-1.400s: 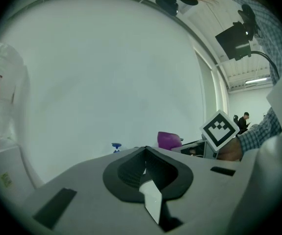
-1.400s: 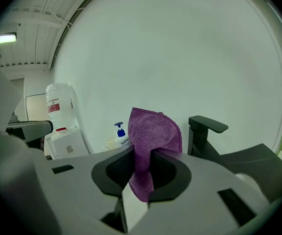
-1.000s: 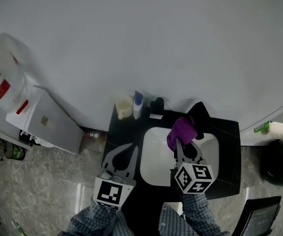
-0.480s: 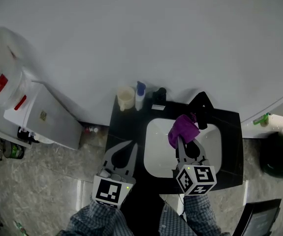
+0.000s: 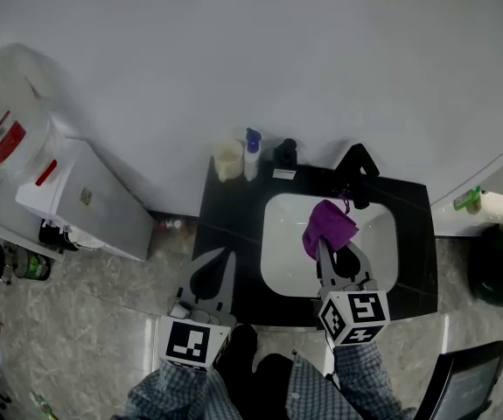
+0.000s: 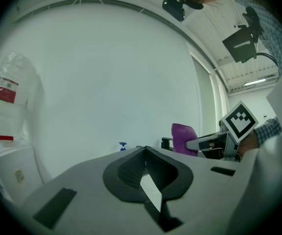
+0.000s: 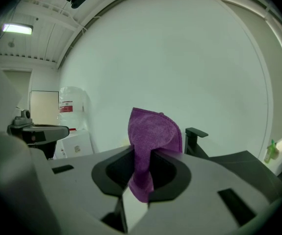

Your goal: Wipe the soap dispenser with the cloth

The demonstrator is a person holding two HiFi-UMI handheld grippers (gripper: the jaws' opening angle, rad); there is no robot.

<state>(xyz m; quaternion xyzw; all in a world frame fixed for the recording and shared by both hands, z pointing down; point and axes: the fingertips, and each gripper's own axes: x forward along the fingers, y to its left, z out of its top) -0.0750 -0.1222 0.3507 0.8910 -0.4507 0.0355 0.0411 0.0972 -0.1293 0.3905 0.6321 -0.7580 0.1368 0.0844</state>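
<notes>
The soap dispenser [image 5: 252,154], white with a blue pump, stands at the back left of the black counter [image 5: 225,213]; only its blue pump [image 6: 123,145] shows in the left gripper view. My right gripper [image 5: 322,245] is over the white basin [image 5: 279,265], shut on a purple cloth [image 5: 328,224] that bunches up above its jaws. That cloth [image 7: 150,136] fills the middle of the right gripper view, pinched by the right gripper [image 7: 141,156]. My left gripper [image 5: 224,255] is at the counter's front left, shut with nothing in it [image 6: 143,149].
A beige cup [image 5: 227,158] and a small black container [image 5: 285,153] flank the dispenser. A black faucet [image 5: 357,173] rises behind the basin. A white water dispenser [image 5: 85,208] stands to the left, and a green bottle [image 5: 466,201] sits on the ledge at the right.
Both grippers have drawn back toward me. The cloth is farther from the faucet, and the left gripper has slid from over the counter to its front edge.
</notes>
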